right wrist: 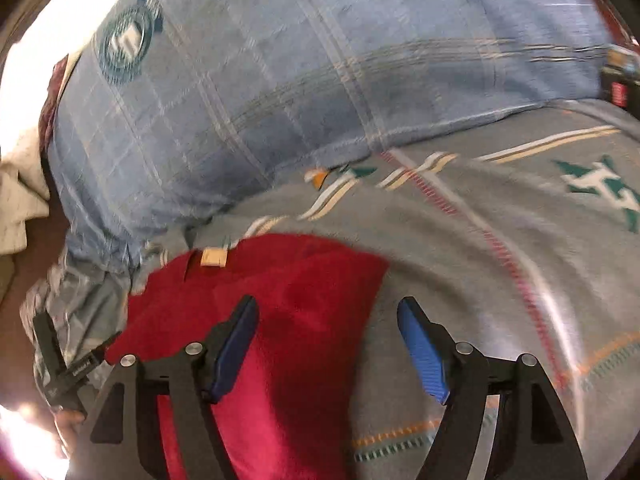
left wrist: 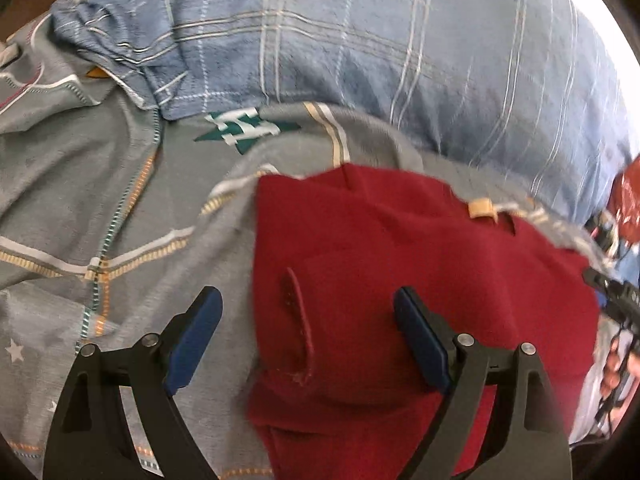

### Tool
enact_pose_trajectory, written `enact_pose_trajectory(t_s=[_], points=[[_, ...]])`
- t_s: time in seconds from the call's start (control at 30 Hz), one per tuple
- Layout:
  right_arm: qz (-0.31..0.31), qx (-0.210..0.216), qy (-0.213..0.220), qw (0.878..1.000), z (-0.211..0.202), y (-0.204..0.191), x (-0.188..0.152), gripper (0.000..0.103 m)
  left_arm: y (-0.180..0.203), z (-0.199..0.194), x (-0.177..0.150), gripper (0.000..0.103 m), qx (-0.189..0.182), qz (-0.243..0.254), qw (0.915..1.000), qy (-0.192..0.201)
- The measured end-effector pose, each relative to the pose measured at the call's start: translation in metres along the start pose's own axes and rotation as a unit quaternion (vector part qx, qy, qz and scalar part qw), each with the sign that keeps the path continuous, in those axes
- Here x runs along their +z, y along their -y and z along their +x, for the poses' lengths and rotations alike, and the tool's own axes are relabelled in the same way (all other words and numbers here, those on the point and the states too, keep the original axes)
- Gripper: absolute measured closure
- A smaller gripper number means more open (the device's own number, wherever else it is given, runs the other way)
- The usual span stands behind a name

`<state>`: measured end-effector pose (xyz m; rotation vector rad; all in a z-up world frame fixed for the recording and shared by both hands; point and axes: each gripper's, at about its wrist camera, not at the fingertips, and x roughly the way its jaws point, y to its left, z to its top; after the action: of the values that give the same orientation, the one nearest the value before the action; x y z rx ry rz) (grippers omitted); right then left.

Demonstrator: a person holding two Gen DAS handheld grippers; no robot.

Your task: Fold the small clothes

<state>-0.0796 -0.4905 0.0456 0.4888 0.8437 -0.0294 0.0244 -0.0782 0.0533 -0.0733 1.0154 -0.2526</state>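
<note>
hovering both grippers over the red garment [left wrist: 400, 280] lying on the grey bedsheet [left wrist: 120, 200], you are between folds. left gripper [left wrist: 308, 312] gapes wide, empty; right gripper [right wrist: 328, 320] stands parted, empty. next, pick a hem edge. blue pillow [left wrist: 360, 60] crowds behind; the sheet alongside offers room.

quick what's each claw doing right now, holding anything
Left claw: open, holding nothing, over the red garment.
Right claw: open, holding nothing, over the red garment's edge on the grey bedsheet.
</note>
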Motion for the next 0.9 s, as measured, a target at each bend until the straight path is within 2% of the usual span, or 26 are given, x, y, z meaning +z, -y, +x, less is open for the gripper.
enact_pose_trajectory(t_s=[0.03,0.07,0.13,0.17,0.23,0.33,0.4,0.43,0.47,0.5,0.53,0.57,0.63,0.7,0.77,0.8,0.87,0.9], points=[[-0.008,-0.009,-0.006,1.000,0.006,-0.002,0.000,0.074,0.002,0.002,-0.001,0.015,0.008,0.009,0.9999,-0.001],[-0.020,-0.017,-0.009,1.000,0.010,-0.005,0.001,0.084,0.006,0.003,-0.002,0.015,0.019,0.019,0.9997,-0.001],[-0.067,-0.043,0.023,0.997,-0.001,-0.019,0.004,0.094,0.009,0.002,-0.002,0.015,0.029,0.028,0.9992,0.002],[-0.093,-0.066,0.043,0.993,-0.008,-0.026,0.007,0.094,0.010,0.001,-0.001,0.015,0.032,0.031,0.9990,0.004],[-0.104,-0.105,0.056,0.987,-0.013,-0.025,0.013,0.094,0.013,0.000,0.001,0.015,0.041,0.040,0.9983,0.011],[-0.114,-0.167,0.031,0.979,0.010,-0.007,0.017,0.094,0.020,0.002,0.001,0.015,0.048,0.056,0.9973,0.011],[-0.095,-0.148,0.005,0.984,0.020,0.008,0.013,0.092,0.023,0.000,0.001,0.015,0.054,0.060,0.9966,0.015],[-0.088,-0.139,0.013,0.986,0.013,0.009,0.011,0.082,0.023,-0.001,0.001,0.015,0.058,0.063,0.9962,0.018],[-0.073,-0.127,0.019,0.989,0.003,0.011,0.009,0.079,0.023,-0.003,0.002,0.015,0.062,0.063,0.9958,0.021],[-0.062,-0.121,0.027,0.990,-0.007,0.011,0.007,0.060,0.023,-0.004,0.003,0.015,0.067,0.063,0.9955,0.024],[-0.050,-0.113,0.036,0.992,-0.019,0.012,0.004,0.036,0.022,-0.006,0.004,0.015,0.071,0.061,0.9952,0.028],[-0.042,-0.107,0.042,0.992,-0.028,0.011,0.001,0.033,0.021,-0.008,0.005,0.015,0.074,0.058,0.9950,0.033],[-0.051,-0.080,0.045,0.994,-0.049,0.002,-0.010,0.035,0.020,-0.009,0.006,0.015,0.073,0.053,0.9952,0.037],[-0.095,-0.070,0.037,0.992,-0.056,-0.019,-0.023,0.038,0.021,-0.004,0.006,0.015,0.071,0.052,0.9957,0.029],[-0.151,-0.074,0.021,0.986,-0.054,-0.042,-0.038,0.049,0.022,0.002,0.005,0.015,0.075,0.053,0.9955,0.020],[-0.163,-0.076,0.012,0.984,-0.050,-0.047,-0.042,0.059,0.023,0.003,0.004,0.015,0.076,0.054,0.9955,0.018],[-0.191,-0.102,-0.021,0.976,-0.034,-0.048,-0.056,0.067,0.024,0.005,0.004,0.015,0.077,0.055,0.9953,0.018],[-0.200,-0.137,-0.034,0.970,-0.024,-0.043,-0.062,0.068,0.024,0.005,0.005,0.015,0.077,0.056,0.9953,0.017]])
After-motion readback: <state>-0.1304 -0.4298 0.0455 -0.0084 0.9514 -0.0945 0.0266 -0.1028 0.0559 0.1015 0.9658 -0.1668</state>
